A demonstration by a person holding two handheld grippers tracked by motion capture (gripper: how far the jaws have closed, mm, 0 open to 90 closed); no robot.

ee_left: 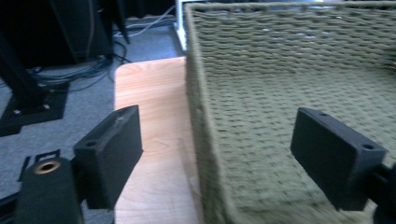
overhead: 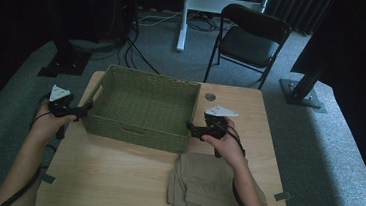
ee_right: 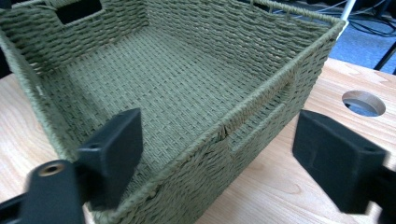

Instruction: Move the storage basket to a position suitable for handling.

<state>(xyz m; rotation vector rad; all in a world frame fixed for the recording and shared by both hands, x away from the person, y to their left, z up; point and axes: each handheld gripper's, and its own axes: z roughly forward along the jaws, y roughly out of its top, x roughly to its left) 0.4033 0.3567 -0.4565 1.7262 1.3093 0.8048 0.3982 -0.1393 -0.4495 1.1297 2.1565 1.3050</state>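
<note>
Your green woven basket sits toward the far-left part of the light wooden tabletop. Left tool and right tool each straddle an end wall, jaws wide and not pinching yet, probably so you can lift it level. The folded khaki cloth waits by the near edge.

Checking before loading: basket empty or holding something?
Empty: the green woven basket shows bare weave across its whole floor in both gripper views.
</note>
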